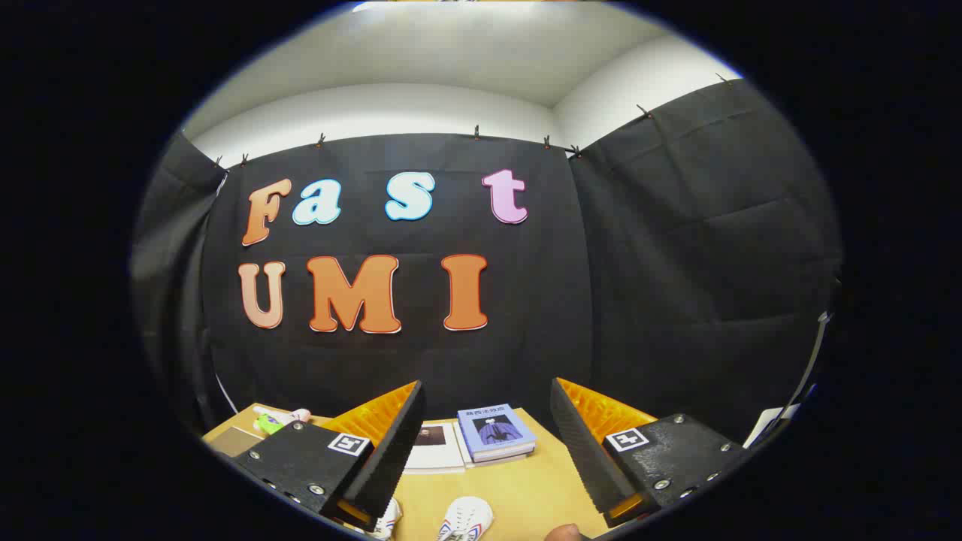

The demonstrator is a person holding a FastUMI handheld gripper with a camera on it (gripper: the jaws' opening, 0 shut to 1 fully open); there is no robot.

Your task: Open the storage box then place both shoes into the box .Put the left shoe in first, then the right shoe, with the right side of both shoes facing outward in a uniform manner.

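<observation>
My gripper (487, 402) is open, held high above a wooden table (518, 488), with nothing between its fingers (391, 443). Two white shoes with coloured stripes lie on the table below the fingers. One shoe (464, 518) is between the fingers, its toe toward me. The other shoe (387, 518) is partly hidden under the left finger. I cannot make out a storage box.
Two books lie at the far side of the table: one with a blue cover (496, 432) and a white one (434, 447) beside it. Behind the left finger are a green-and-white item (274, 421) and a flat tan object (234, 441). A fingertip (562, 533) pokes in near the right finger.
</observation>
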